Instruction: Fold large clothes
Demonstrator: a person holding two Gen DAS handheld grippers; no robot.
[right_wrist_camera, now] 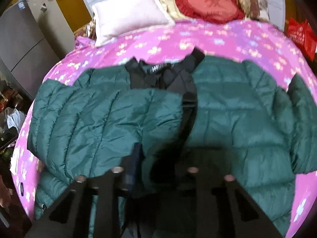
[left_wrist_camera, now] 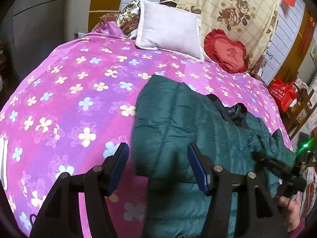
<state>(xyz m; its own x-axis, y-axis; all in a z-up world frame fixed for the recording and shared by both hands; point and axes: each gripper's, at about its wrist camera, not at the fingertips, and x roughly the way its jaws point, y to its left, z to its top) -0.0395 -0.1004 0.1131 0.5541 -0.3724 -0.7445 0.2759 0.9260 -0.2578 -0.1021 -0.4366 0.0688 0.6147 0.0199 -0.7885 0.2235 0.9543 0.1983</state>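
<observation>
Now the green puffer jacket lies on the pink flowered bed, collar at 12 o'clock, long axis 12 to 6. Left tongs stand spread and empty over its left edge; right tongs look pressed together, blurred, nearer the middle. Only the right view shows both sleeves.

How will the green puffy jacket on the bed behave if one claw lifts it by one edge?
The green jacket would probably sag and drape, since its quilted panels already lie creased on the bedcover. It looks light for its bulk. The smooth shell may slip between pads.
</observation>
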